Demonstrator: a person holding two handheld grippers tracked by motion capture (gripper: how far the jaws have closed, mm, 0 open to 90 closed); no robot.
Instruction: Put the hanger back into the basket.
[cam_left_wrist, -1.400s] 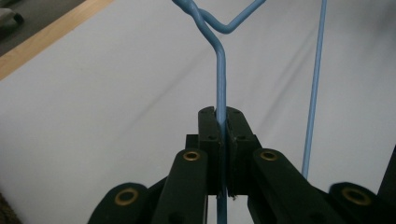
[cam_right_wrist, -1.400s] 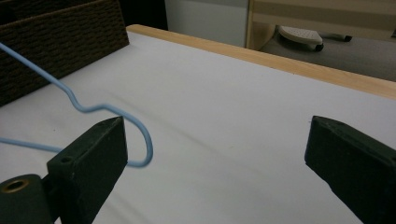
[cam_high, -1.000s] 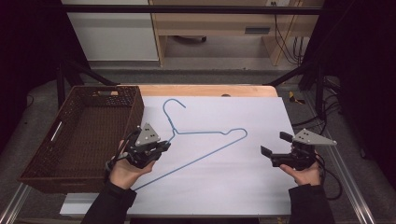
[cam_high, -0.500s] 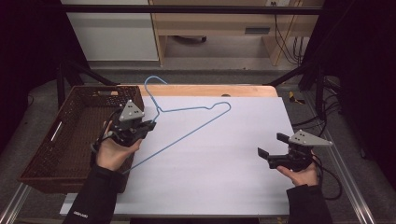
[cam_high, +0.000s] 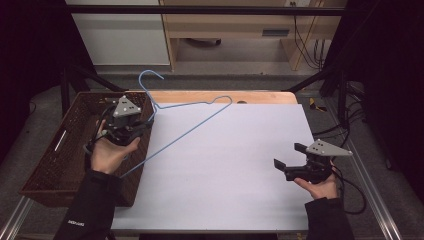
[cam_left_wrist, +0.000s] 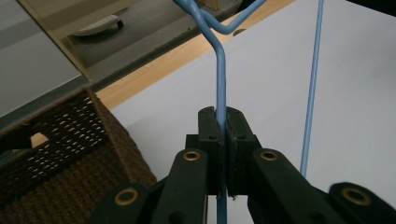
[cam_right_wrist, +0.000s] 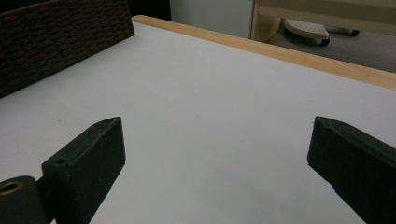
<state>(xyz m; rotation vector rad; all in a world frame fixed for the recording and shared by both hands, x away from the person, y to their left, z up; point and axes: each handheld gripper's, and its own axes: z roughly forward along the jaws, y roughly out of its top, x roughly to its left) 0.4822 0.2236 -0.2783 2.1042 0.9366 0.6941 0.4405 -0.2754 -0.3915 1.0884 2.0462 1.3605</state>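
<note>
It looks like a lab: the desk (cam_high: 225, 165) stands in a black metal frame (cam_high: 200, 10), with loose cables (cam_high: 305, 45) and a wooden bench (cam_high: 235, 25) behind the desk.

My right tool (cam_right_wrist: 217, 154) holds its two black jaws wide apart over the white counter (cam_right_wrist: 224, 93). Ahead and to its left stands a dark woven basket (cam_right_wrist: 56, 37); the counter's wooden edge (cam_right_wrist: 299, 58) runs beyond, far ahead.

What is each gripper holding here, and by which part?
The left gripper is shut on the blue wire hanger, clamping its straight neck just below the twist. The right gripper is open and holds nothing.
</note>
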